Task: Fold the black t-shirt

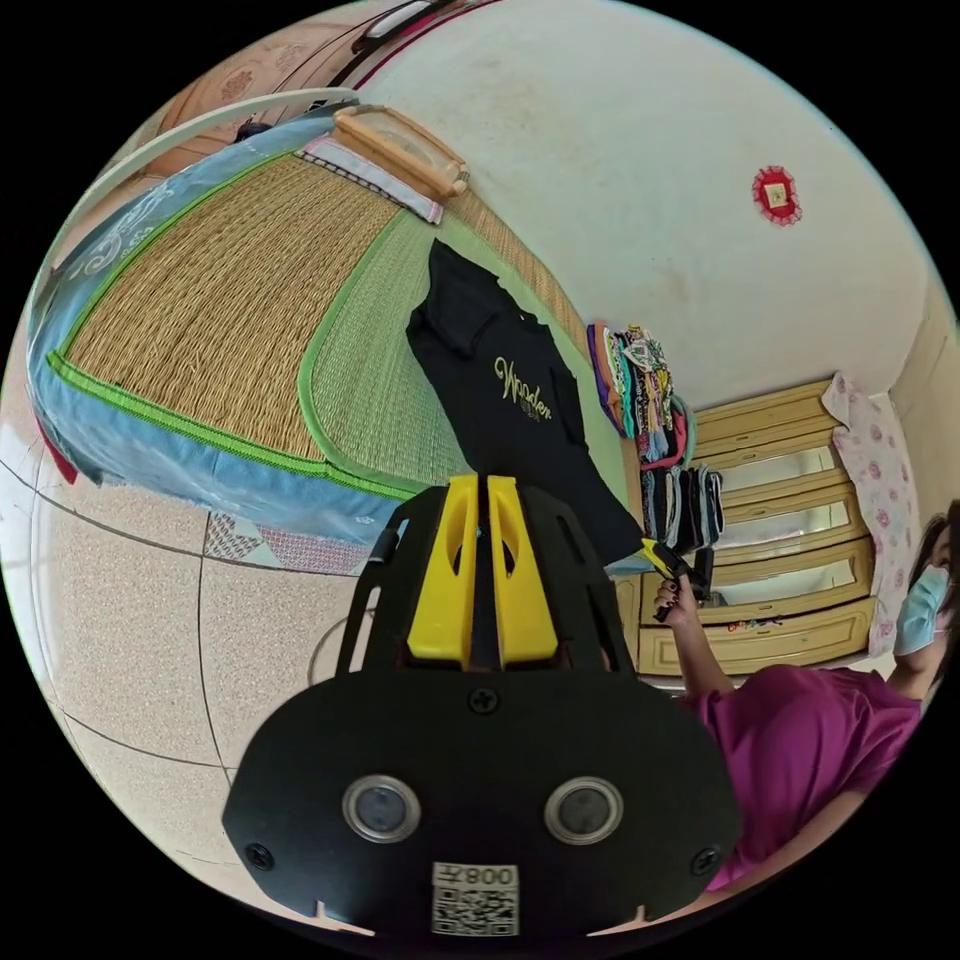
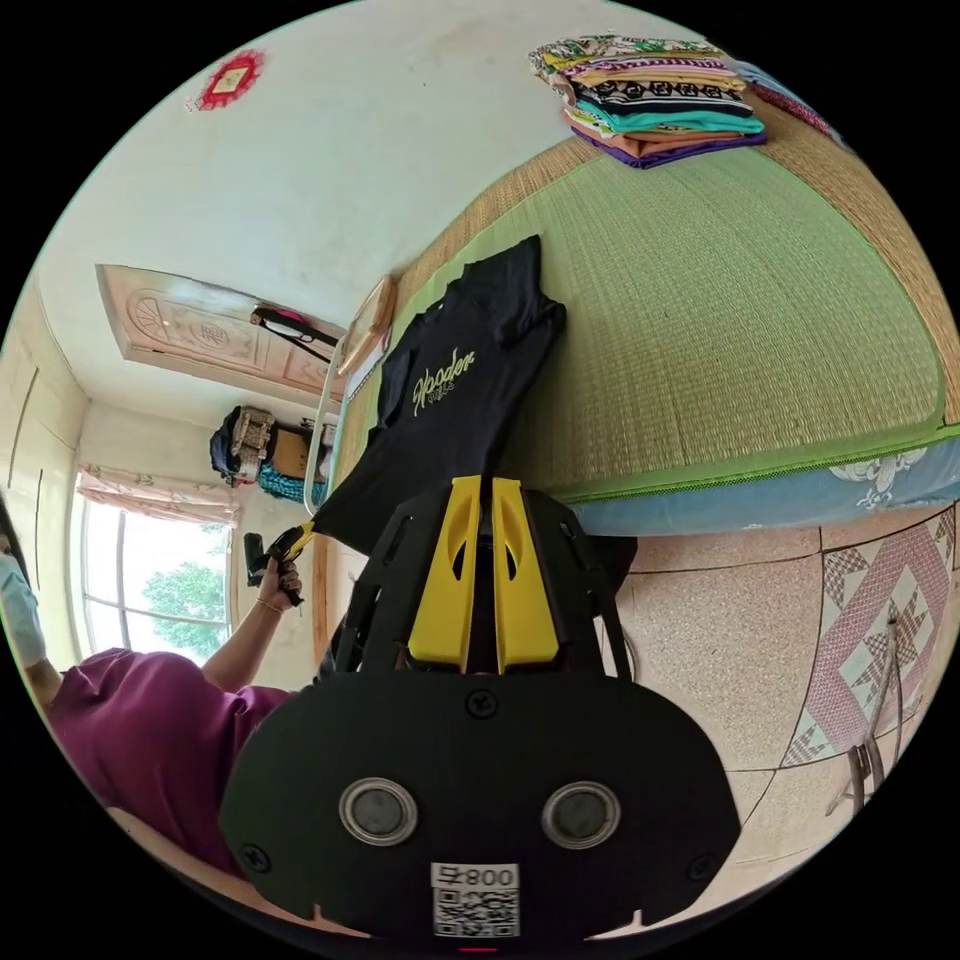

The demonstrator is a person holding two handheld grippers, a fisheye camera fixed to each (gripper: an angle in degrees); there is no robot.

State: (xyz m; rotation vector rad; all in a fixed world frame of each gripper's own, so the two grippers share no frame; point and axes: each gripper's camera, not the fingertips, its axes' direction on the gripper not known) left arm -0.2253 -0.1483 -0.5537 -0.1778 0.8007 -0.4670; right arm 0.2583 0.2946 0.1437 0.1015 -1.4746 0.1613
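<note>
Left gripper view: left gripper [image 1: 485, 480] pinches the shirt [image 1: 510, 400] hem; shirt runs straight ahead onto the mat [image 1: 240, 300], collar far. Right gripper [image 1: 655, 553] clamps the other hem corner.

Right gripper view: right gripper's jaws pressed onto the hem; shirt's long axis points away.

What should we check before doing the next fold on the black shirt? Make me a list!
1. Left gripper shut on the black t-shirt's hem: ok.
2. Right gripper shut on the hem: ok.
3. Shirt's upper part lying on the woven bed mat, print side up: ok.
4. Cloth fairly flat: ok.
5. Pile of folded clothes apart from the shirt: ok.
6. Hem between the grippers off the floor: cannot tell.
</note>
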